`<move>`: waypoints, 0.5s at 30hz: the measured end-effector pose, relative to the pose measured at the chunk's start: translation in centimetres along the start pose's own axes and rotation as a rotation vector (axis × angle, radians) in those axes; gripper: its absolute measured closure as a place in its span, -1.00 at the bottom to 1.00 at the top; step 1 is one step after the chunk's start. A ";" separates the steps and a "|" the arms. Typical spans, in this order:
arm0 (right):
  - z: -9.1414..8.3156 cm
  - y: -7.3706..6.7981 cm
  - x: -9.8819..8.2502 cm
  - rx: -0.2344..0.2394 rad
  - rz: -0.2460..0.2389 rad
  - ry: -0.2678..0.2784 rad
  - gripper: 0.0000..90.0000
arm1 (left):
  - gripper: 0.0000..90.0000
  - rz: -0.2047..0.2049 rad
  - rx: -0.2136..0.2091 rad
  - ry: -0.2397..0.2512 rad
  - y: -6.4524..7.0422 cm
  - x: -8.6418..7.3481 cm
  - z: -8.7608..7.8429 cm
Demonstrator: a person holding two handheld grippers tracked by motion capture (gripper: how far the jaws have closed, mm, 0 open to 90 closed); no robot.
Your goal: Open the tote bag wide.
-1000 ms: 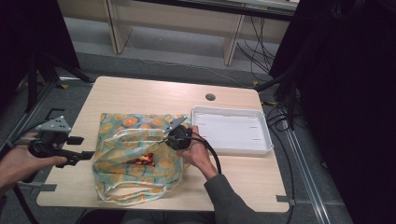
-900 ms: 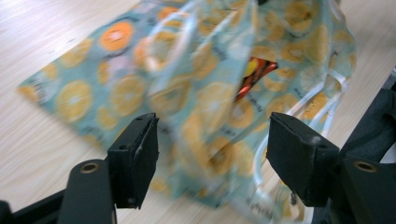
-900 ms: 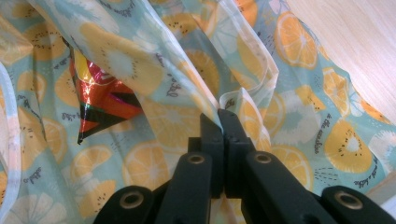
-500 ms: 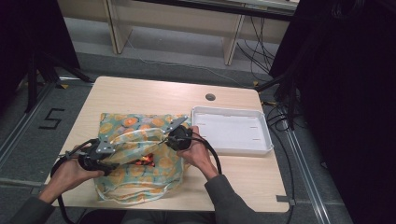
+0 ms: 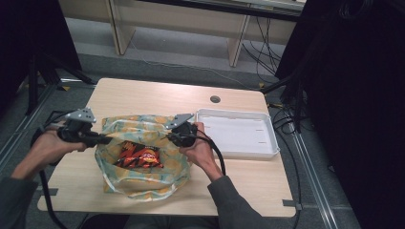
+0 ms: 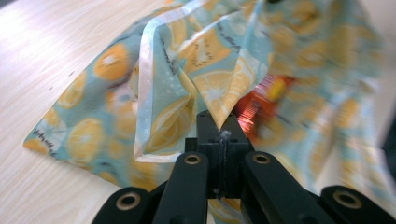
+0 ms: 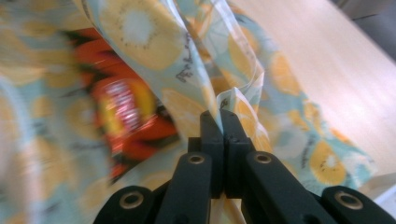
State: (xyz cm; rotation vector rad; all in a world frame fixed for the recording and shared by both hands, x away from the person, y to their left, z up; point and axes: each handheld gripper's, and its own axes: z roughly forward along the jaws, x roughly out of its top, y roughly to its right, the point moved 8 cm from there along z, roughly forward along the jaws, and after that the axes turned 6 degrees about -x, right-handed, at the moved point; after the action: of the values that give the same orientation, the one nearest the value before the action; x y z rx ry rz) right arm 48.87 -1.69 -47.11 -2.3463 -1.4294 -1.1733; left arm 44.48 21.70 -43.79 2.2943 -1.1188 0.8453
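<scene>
A cloth bag (image 5: 143,179) printed with orange slices lies on the wooden table (image 5: 157,95), its mouth held wide. Inside it lies a red and orange snack packet (image 5: 138,155), blurred in the left gripper view (image 6: 261,100) and the right gripper view (image 7: 123,116). My left gripper (image 5: 106,140) has just been closing and is shut on the bag's left rim, the fabric pinched between its jaws (image 6: 223,123). On the opposite rim my right gripper (image 5: 173,136) is shut on the cloth (image 7: 224,119).
A white tray (image 5: 239,136) stands to the right of the bag, close to the right hand. A cable hole (image 5: 215,99) sits in the tabletop behind it. Bare wood lies behind the bag and along the front right.
My left gripper went from the table's left edge to the bag, closed on its left rim and drew back left. The mouth now gapes wider and the packet shows more. The right gripper stayed put.
</scene>
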 end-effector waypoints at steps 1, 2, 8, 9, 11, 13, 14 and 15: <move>0.0 0.0 0.0 0.000 0.000 0.000 1.00 | 0.98 -0.028 0.014 0.006 -1.0 -0.1 0.9; 0.8 0.3 -0.1 -0.015 -0.002 -0.016 1.00 | 0.98 -0.038 0.042 -0.025 -2.0 -0.5 1.7; 5.5 1.1 -1.0 -0.028 -0.016 -0.098 1.00 | 0.98 -0.112 0.107 -0.084 -5.6 -3.0 5.6; 5.9 1.0 -1.1 -0.008 -0.015 -0.127 1.00 | 0.99 -0.114 0.107 -0.084 -5.9 -3.3 6.0; 6.8 0.7 -1.2 0.000 -0.006 -0.151 0.95 | 0.99 -0.130 0.108 -0.097 -6.1 -3.9 6.3; 7.1 0.5 -1.2 -0.002 -0.002 -0.155 0.81 | 0.99 -0.136 0.100 -0.099 -5.9 -4.3 6.4; 6.9 0.5 -1.2 -0.002 -0.008 -0.150 0.77 | 0.99 -0.136 0.102 -0.094 -5.9 -4.4 6.3; 6.3 0.3 -1.0 0.004 0.007 -0.140 0.73 | 0.99 -0.143 0.102 -0.090 -5.8 -4.4 6.3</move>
State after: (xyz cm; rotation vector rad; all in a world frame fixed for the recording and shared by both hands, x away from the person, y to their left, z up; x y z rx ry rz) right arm 52.31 0.60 -52.02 -2.4725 -1.4625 -1.0207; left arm 49.15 23.46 -52.00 2.4848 -0.9541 0.7665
